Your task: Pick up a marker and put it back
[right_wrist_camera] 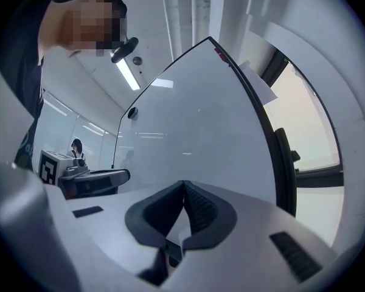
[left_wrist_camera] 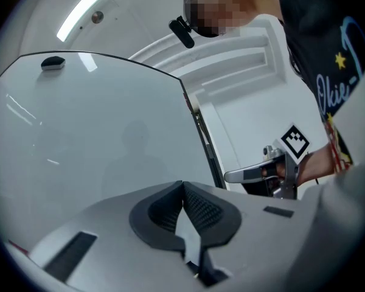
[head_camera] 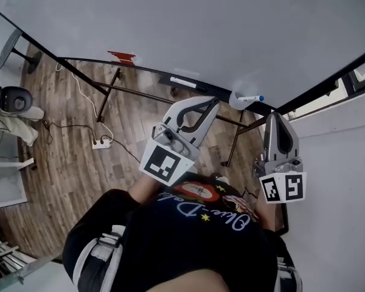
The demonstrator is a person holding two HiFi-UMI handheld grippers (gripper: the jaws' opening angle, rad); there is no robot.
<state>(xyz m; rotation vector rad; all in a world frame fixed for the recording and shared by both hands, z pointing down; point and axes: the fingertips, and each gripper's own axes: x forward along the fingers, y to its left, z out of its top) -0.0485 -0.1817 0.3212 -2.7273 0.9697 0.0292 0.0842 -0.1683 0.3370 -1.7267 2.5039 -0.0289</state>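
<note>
While the left hand-held gripper (head_camera: 213,102) and the right hand-held gripper (head_camera: 277,117) are both shut with nothing inside, the marker (head_camera: 249,98) lies at the whiteboard's (head_camera: 188,23) bottom edge, just ahead, between their tips. It looks light, hard and slippery, so pinch its middle.

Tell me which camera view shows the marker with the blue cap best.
The head view. There the marker lies in plain sight by the whiteboard's bottom edge. The left and right gripper views show the board's face and frame, but no marker appears in them.
</note>
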